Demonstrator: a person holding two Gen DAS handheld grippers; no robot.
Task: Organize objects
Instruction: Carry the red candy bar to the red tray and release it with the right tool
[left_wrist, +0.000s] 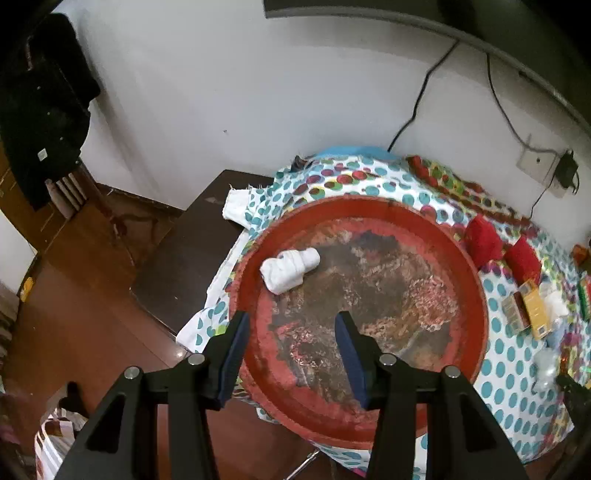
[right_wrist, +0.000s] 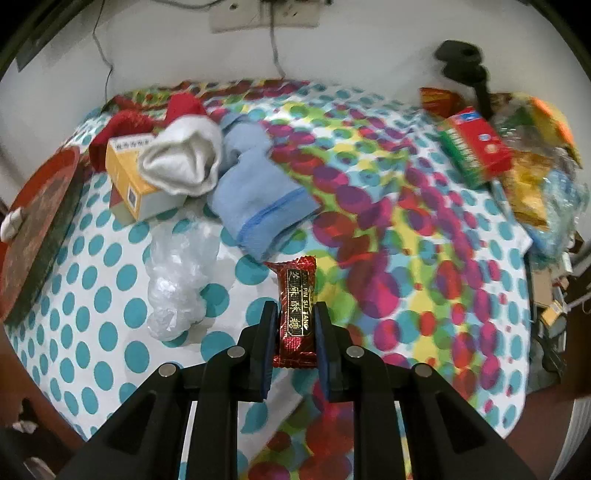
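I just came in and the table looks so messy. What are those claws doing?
A person is tidying up with two claws. The right claw is shut on a red candy wrapper above the spotted tablecloth. The left claw is open and empty over the red tray, where one rolled white sock already sits.

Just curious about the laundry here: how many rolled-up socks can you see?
3, perhaps more hidden: a white sock on the red tray, a white and red sock on the yellow box, a blue sock beside it.
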